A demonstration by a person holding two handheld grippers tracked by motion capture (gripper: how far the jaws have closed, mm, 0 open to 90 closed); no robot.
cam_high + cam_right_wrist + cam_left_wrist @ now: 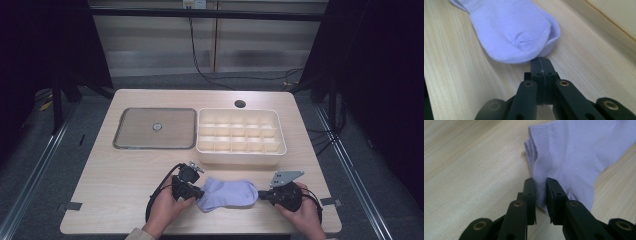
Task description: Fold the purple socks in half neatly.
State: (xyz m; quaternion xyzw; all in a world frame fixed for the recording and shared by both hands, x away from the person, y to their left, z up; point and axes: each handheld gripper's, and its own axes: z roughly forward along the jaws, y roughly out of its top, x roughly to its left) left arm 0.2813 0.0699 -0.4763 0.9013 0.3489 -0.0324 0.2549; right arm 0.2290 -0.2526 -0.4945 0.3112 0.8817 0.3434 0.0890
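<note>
Left gripper (541, 185) has its jaws nearly closed and pinching the cuff edge of the sock (574, 152), which lies flat at the near edge of the table (125, 170) between my two hands, while my right gripper (541, 61) is clamped fully shut on nothing, its tip just touching the toe end. Biggest worry from where I sit is that thin pinch slipping off, or catching only one layer of the fabric, so the sock sags or drops before reaching the divider box (280, 150) behind it. No brand, label or writing I can read anywhere.
</note>
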